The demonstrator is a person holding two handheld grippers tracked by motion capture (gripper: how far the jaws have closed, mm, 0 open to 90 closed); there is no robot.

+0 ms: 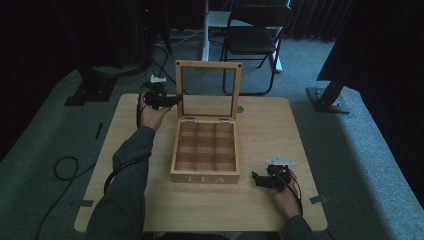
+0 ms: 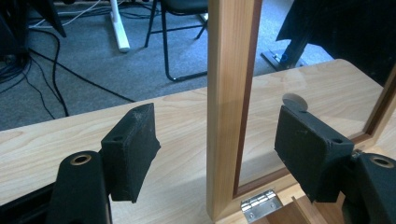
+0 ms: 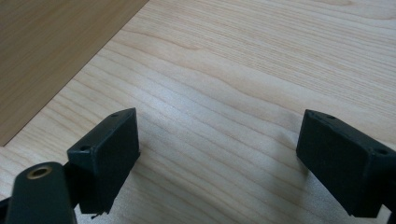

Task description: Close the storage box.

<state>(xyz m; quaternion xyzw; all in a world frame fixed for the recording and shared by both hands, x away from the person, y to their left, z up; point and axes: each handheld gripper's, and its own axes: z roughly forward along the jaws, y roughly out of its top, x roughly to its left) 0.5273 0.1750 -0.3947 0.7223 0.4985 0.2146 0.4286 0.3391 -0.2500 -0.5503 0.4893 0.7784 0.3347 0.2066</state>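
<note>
A wooden tea box (image 1: 205, 150) sits mid-bench (image 1: 265, 125) with its glass-paned lid (image 1: 207, 90) standing upright on its hinges. The left tool (image 1: 172, 100) is open, its jaws straddling the lid's left frame post (image 2: 229, 93) without touching it. The right tool (image 1: 256, 179) rests low over the bench, just right of the box's front corner, jaws spread wide on nothing.

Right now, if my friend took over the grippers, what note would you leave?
Left gripper: open, jaws either side of the lid frame's side bar, not closed on it.
Right gripper: open, low over the table to the right of the tea box.
Box sits mid-table, lid standing upright, compartments look empty.
Done: lid is up.
Left: probably grip the lid and close it, or fill the box.
</note>
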